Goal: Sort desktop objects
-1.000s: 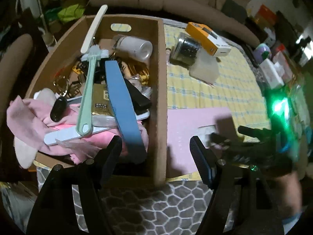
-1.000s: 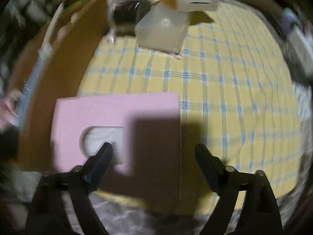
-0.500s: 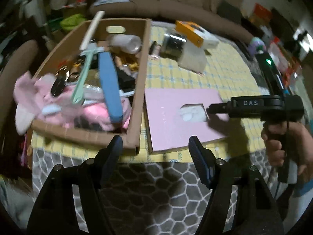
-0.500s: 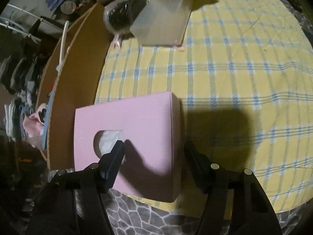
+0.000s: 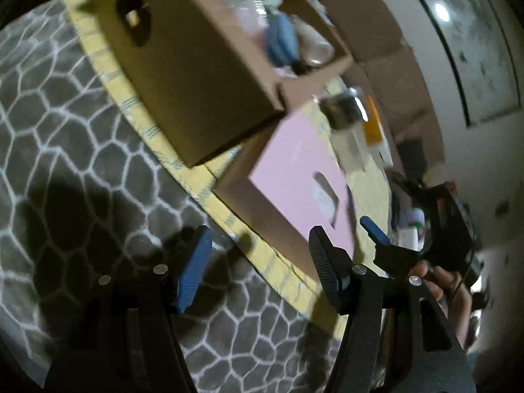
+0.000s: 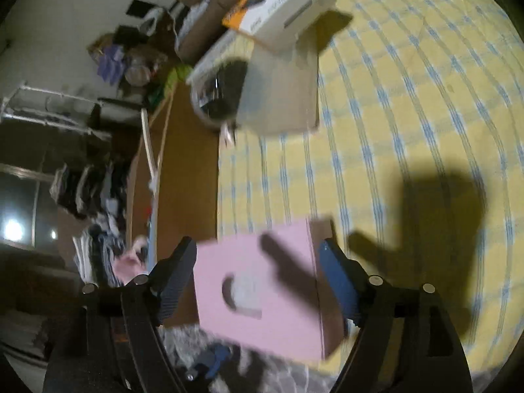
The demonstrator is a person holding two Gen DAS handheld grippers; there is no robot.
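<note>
**A:** Right claw [image 6: 258, 271] sits wide apart, and the pink tissue box [image 6: 258, 291] lies between its fingers. Are the pads touching the box? Too blurred to say from the right wrist view. The box rests at the near edge of the counter, on the yellow checked cloth [image 6: 409, 114].

**B:** From the left wrist view the same pink tissue box [image 5: 294, 167] shows its top with the oval slot, and it lies just beside the corner of the cardboard box [image 5: 196, 75]. That view also looks into the carton: a blue thing [image 5: 281, 41] and some pale items, all smeared.

**A:** The right view gives only the carton's outer wall [image 6: 186, 170], nothing inside. It does show the far things better: an orange-and-white box [image 6: 281, 3] propped over a clear plastic container [image 6: 281, 98], with a dark round jar [image 6: 219, 95] touching that container's left side.

**B:** Left claw [image 5: 262, 262] is spread wide too, holding nothing, out over the grey honeycomb-patterned covering [image 5: 65, 163] below the counter's edge. The left view alone catches the right claw [image 5: 376, 232] from outside, with the person's hand [image 5: 448, 291] on its handle at the right.

**A:** And a claw-shaped shadow [image 6: 435, 209] falls on the cloth to the right of the box.
</note>
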